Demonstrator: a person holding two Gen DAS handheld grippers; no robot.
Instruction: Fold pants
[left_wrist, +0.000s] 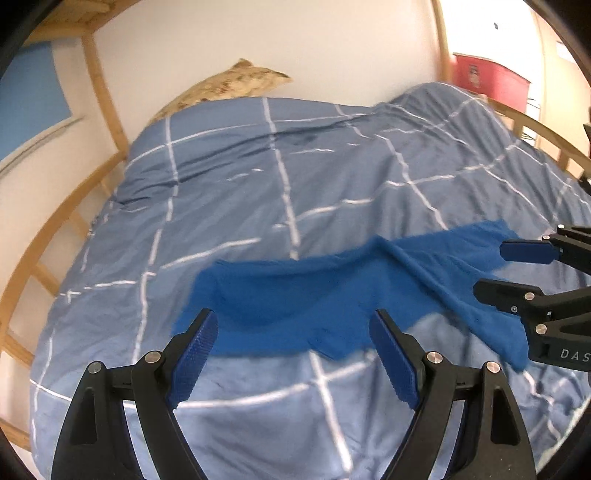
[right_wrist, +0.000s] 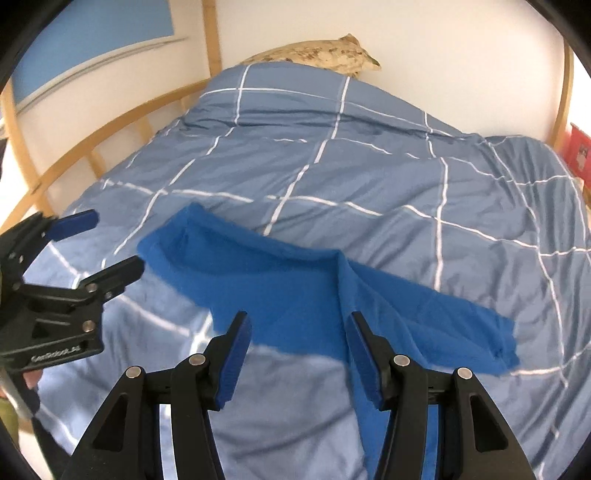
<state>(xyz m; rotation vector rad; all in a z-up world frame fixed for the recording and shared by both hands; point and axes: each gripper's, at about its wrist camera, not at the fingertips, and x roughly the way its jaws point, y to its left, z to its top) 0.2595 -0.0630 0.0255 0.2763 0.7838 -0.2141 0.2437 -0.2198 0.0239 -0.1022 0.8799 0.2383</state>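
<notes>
The bright blue pants (left_wrist: 314, 291) lie spread across the near part of a bed, also in the right wrist view (right_wrist: 280, 280). One leg runs toward the camera between the right gripper's fingers (right_wrist: 373, 373). My left gripper (left_wrist: 291, 332) is open and empty, just above the pants' near edge. My right gripper (right_wrist: 295, 332) is open over the pants; it shows at the right of the left wrist view (left_wrist: 491, 269), open. The left gripper shows at the left of the right wrist view (right_wrist: 114, 243), open.
The bed has a blue duvet with white grid lines (left_wrist: 295, 177), also in the right wrist view (right_wrist: 369, 166). A tan patterned pillow (left_wrist: 236, 81) leans on the white wall. A wooden rail (left_wrist: 55, 221) runs along the bed's left side. A red box (left_wrist: 487, 81) stands at the far right.
</notes>
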